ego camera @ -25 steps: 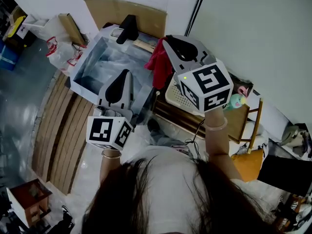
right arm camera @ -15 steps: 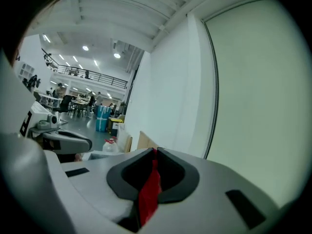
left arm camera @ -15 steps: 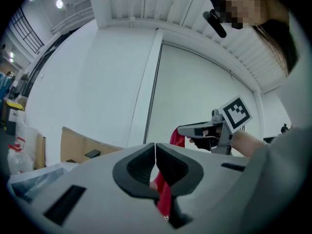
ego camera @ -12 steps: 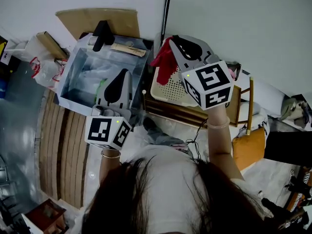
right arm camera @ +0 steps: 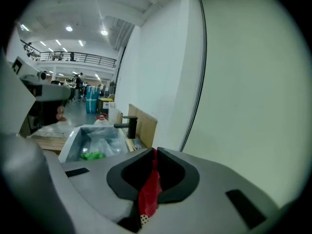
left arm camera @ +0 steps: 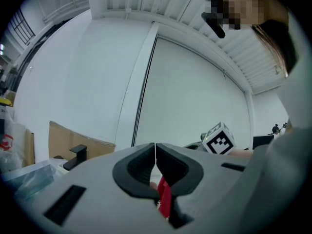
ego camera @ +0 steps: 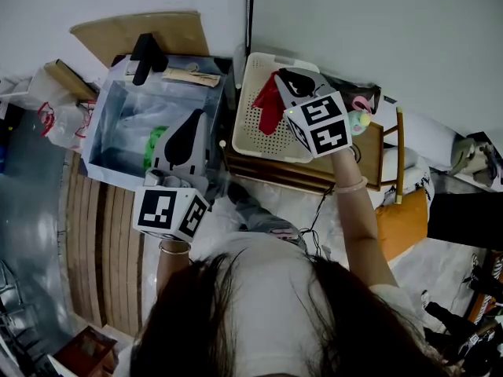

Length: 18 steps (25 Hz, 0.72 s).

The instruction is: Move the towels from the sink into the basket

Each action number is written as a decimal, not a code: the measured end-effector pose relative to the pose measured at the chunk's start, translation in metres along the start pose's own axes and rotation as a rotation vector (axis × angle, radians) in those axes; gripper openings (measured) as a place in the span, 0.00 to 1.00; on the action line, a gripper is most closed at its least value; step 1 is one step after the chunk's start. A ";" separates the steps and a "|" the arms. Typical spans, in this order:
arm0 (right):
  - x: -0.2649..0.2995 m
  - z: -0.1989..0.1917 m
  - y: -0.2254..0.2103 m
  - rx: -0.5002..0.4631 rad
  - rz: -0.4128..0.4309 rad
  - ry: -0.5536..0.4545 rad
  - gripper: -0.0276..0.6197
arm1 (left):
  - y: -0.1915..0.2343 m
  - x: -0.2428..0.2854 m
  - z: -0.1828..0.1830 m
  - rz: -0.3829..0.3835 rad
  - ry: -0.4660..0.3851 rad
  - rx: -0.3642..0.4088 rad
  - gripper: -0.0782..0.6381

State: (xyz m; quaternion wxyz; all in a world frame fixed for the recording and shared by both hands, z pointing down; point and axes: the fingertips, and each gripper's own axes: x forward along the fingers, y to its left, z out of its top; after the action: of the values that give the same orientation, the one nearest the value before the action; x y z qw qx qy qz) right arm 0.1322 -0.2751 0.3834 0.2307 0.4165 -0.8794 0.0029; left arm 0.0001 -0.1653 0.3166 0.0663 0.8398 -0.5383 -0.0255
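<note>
1 red towel (right arm camera: 149, 191) pinched in right gripper (right arm camera: 155, 152).

A large workshop-like hall: ceiling lights (right arm camera: 69, 29), a mezzanine railing (right arm camera: 78, 57), a sink (right arm camera: 69, 141) beside white partition panels (right arm camera: 243, 82).

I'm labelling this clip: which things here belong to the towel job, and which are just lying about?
Job in hand:
red towel, pinched in the right gripper jaws over the basket
green towel in the sink
left gripper, jaws shut, empty

Lying about:
faucet
cardboard sheet
plastic bag
small toy
</note>
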 end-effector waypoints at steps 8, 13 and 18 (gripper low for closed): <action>0.049 -0.090 0.004 0.004 0.038 0.190 0.11 | 0.004 0.000 -0.003 0.007 0.010 -0.010 0.12; 0.076 -0.142 0.016 0.043 0.088 0.287 0.11 | 0.004 -0.002 -0.003 0.010 0.011 -0.017 0.12; 0.096 -0.191 0.028 0.072 0.123 0.407 0.11 | 0.007 -0.004 -0.004 0.021 0.016 -0.015 0.12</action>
State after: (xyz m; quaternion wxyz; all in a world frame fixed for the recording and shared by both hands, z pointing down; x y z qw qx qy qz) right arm 0.1364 -0.2895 0.5982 0.3877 0.3608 -0.8379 0.1324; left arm -0.0074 -0.1644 0.3215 0.0770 0.8338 -0.5462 -0.0222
